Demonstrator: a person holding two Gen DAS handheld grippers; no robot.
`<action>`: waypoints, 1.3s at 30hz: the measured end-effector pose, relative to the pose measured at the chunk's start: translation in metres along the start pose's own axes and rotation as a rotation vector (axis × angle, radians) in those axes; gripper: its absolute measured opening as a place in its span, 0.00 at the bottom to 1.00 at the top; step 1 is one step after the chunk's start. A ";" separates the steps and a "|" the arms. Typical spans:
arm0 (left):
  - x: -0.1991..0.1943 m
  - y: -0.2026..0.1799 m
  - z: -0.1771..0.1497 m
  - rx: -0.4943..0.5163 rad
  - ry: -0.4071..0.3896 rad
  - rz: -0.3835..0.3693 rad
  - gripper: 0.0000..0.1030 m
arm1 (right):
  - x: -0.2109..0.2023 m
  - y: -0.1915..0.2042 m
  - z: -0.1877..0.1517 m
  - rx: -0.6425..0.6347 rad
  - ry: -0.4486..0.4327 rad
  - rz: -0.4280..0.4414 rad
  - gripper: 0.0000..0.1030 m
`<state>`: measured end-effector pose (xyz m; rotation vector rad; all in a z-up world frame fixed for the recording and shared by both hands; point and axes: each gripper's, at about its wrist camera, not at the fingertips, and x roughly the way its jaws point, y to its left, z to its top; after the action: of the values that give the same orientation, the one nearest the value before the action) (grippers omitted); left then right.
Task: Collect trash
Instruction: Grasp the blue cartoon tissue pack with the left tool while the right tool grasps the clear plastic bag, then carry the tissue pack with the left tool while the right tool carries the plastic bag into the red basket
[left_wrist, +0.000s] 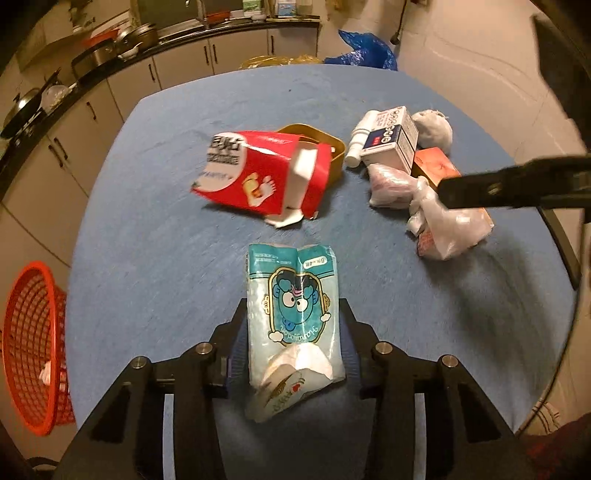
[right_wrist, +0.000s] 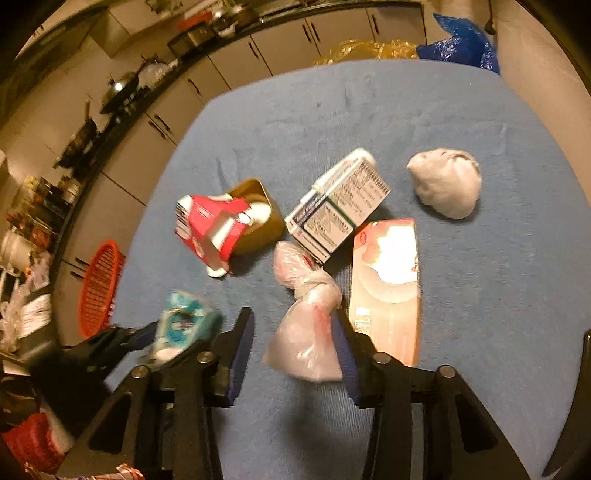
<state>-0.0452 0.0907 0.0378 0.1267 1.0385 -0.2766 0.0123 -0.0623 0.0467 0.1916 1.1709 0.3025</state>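
Observation:
My left gripper (left_wrist: 293, 314) is shut on a teal cartoon tissue packet (left_wrist: 293, 295), held above the blue table (left_wrist: 147, 240); the packet also shows in the right wrist view (right_wrist: 184, 325). My right gripper (right_wrist: 295, 321) is open, its fingers on either side of a knotted clear plastic bag (right_wrist: 306, 332) on the table; this bag also shows in the left wrist view (left_wrist: 443, 225). A torn red carton (left_wrist: 258, 177) leans on a gold tin (left_wrist: 317, 144). A white-and-blue medicine box (right_wrist: 340, 206), a pink box (right_wrist: 388, 280) and a grey crumpled wad (right_wrist: 447, 181) lie nearby.
A red mesh basket (left_wrist: 33, 347) stands on the floor left of the table, also in the right wrist view (right_wrist: 99, 288). Kitchen cabinets (left_wrist: 110, 99) and a counter run behind. A blue bag (left_wrist: 369, 48) and yellow bag (left_wrist: 280, 61) lie beyond the far edge.

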 end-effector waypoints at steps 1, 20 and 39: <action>-0.003 0.003 -0.002 -0.010 -0.006 -0.004 0.41 | 0.004 0.001 0.000 0.000 0.014 -0.014 0.33; -0.045 0.026 -0.003 -0.037 -0.097 -0.034 0.41 | -0.038 0.035 -0.038 0.031 -0.094 0.044 0.22; -0.090 0.057 -0.012 -0.049 -0.177 -0.007 0.41 | -0.057 0.092 -0.051 -0.047 -0.141 0.053 0.22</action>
<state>-0.0817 0.1631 0.1084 0.0530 0.8691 -0.2638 -0.0671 0.0057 0.1049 0.2003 1.0194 0.3571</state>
